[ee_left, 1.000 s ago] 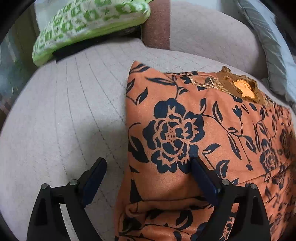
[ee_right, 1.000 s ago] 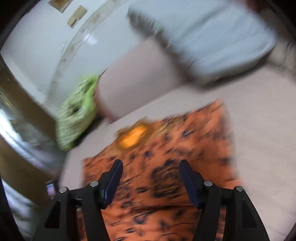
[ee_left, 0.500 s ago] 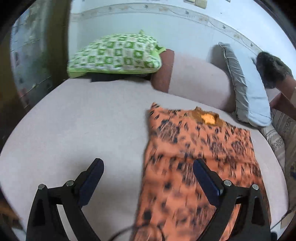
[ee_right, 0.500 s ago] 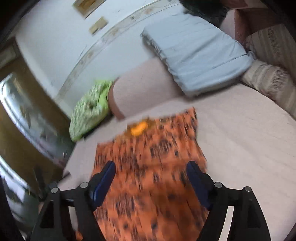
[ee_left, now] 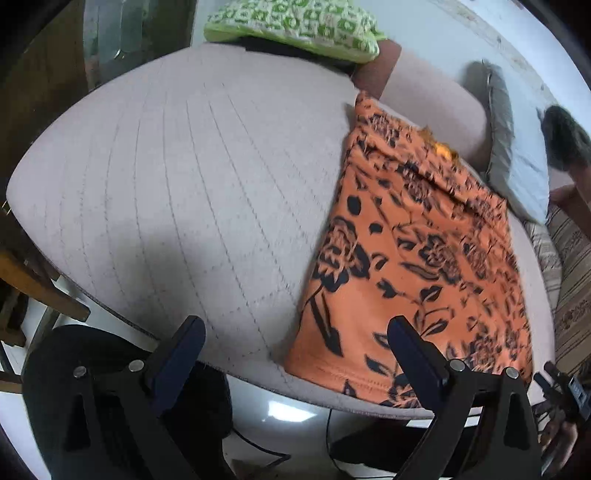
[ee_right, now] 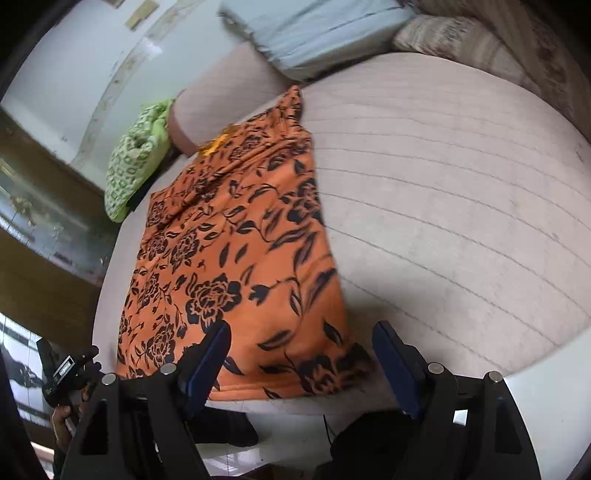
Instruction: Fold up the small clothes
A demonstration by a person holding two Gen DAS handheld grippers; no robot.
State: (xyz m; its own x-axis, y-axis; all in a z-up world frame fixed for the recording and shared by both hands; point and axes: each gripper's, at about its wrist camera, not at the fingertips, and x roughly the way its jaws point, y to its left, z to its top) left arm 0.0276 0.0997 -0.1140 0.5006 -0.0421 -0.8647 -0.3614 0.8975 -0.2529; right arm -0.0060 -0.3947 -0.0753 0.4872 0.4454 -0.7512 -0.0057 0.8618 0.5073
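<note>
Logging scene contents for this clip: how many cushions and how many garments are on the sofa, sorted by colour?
Orange floral garment: 1
Green checked cushion: 1
Pale blue-grey cushion: 1
Beige patterned cushion: 1
Total: 4

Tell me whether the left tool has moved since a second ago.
Yes. The left tool has pulled back from the green pillow to the bed's near edge; the orange garment's hem now lies between its open fingers.

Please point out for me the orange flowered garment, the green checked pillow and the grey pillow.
orange flowered garment (ee_right: 236, 258): right wrist view, middle of cloth.
green checked pillow (ee_left: 295, 26): left wrist view, top face.
grey pillow (ee_left: 517, 155): left wrist view, front face.
</note>
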